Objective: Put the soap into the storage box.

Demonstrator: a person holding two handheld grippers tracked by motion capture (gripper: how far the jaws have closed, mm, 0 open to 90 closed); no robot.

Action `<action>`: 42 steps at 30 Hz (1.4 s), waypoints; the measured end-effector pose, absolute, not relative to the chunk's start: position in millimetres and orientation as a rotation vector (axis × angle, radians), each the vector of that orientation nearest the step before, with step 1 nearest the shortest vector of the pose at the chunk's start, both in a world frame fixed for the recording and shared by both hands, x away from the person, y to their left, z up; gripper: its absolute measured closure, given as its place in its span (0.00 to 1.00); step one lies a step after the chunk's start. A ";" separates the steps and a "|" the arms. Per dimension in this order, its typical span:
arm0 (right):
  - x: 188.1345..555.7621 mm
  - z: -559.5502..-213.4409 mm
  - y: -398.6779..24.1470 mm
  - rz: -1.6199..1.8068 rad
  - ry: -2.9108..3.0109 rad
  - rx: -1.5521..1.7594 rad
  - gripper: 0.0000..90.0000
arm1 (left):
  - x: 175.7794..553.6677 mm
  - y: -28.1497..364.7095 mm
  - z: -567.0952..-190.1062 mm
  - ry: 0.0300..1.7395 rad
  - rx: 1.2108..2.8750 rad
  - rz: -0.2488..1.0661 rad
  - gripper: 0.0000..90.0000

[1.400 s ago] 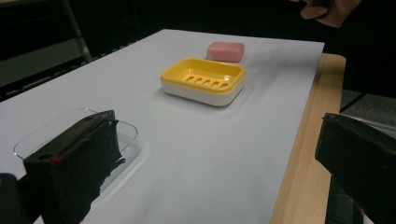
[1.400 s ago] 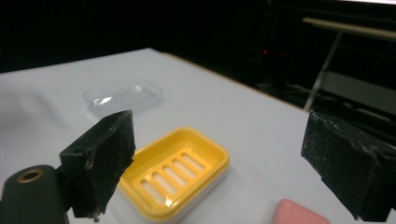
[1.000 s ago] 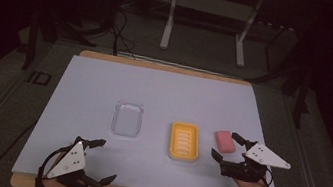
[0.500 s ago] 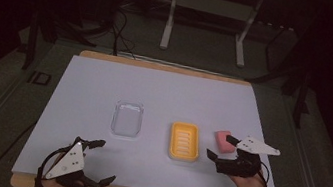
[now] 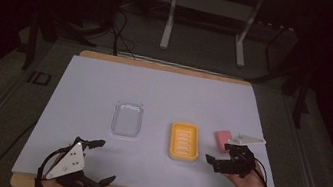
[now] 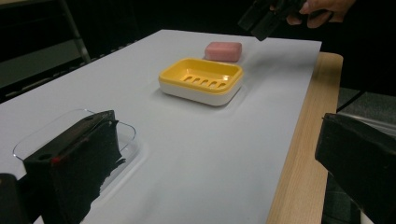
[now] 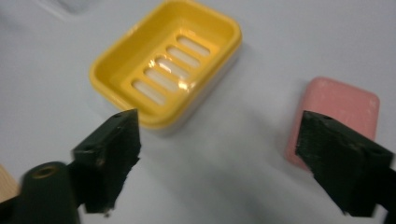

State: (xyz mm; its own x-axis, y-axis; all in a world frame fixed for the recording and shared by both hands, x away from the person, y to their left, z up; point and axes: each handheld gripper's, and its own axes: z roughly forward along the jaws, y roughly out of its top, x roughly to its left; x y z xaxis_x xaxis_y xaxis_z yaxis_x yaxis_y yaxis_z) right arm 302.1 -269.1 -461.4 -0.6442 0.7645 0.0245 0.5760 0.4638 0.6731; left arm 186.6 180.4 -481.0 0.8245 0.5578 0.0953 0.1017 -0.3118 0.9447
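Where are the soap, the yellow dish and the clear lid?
soap (image 7: 343, 109), right gripper view, middle of its pink top face.
yellow dish (image 5: 184, 141), high view, slotted floor.
clear lid (image 5: 127, 118), high view, centre of its flat panel.

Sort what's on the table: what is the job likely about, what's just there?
Likely in play: pink soap bar, yellow slotted soap dish, open right gripper beside the bar.
Idle: clear plastic lid, open left gripper at the near edge.

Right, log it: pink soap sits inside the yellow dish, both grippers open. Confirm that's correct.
Not quite. The pink soap lies on the table beside the yellow dish, not inside it; the right gripper view shows the dish empty. The left gripper and right gripper are indeed open.
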 end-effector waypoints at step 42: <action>317.9 -471.9 -278.8 0.211 2.633 1.580 0.29 | 186.9 181.0 -480.6 0.505 1.852 0.507 0.01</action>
State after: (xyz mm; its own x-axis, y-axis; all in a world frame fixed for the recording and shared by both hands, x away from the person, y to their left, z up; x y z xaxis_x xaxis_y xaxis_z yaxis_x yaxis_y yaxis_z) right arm 317.9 -278.8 -471.9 -0.4716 0.8816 0.0161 0.8730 0.4643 0.1495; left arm 186.9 181.0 -480.6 0.8175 0.5669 0.1015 0.0989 -0.3118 0.9450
